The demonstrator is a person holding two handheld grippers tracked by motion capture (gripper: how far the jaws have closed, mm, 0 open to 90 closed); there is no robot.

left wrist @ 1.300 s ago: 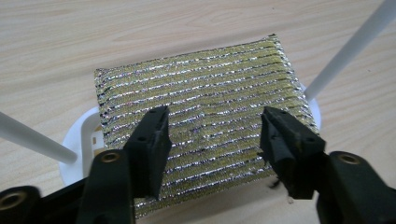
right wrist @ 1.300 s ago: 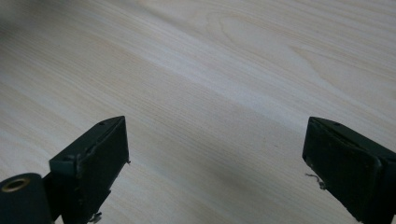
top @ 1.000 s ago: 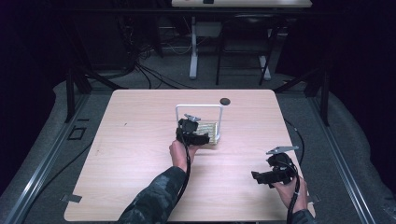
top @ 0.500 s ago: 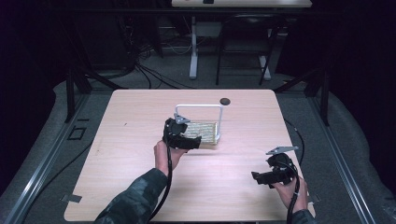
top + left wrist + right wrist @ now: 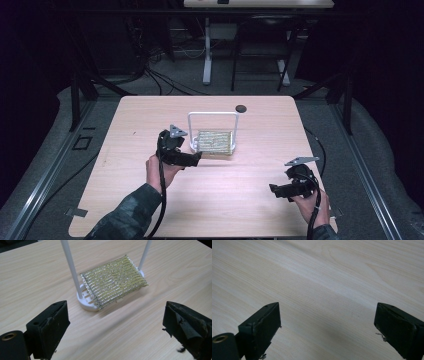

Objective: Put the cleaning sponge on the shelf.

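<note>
I see a flat gold-and-silver woven scouring pad [image 5: 113, 281] lying tilted on the white rack [image 5: 86, 303], its near edge overhanging the slotted base, between the rack's two upright posts.

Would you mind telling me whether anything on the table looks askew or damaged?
The gold scouring pad lies skewed on its white rack, overhanging the base. The left gripper has frayed, torn jaw padding.

Rack [image 5: 213, 131]: middle of the frame, on the table [image 5: 250, 200].
Sponge [image 5: 215, 142]: on the rack's base.
Disc [image 5: 241, 108]: above the rack, near the table's far edge.
Left gripper [image 5: 192, 159]: just left of the rack.
Right gripper [image 5: 274, 190]: lower right.
</note>
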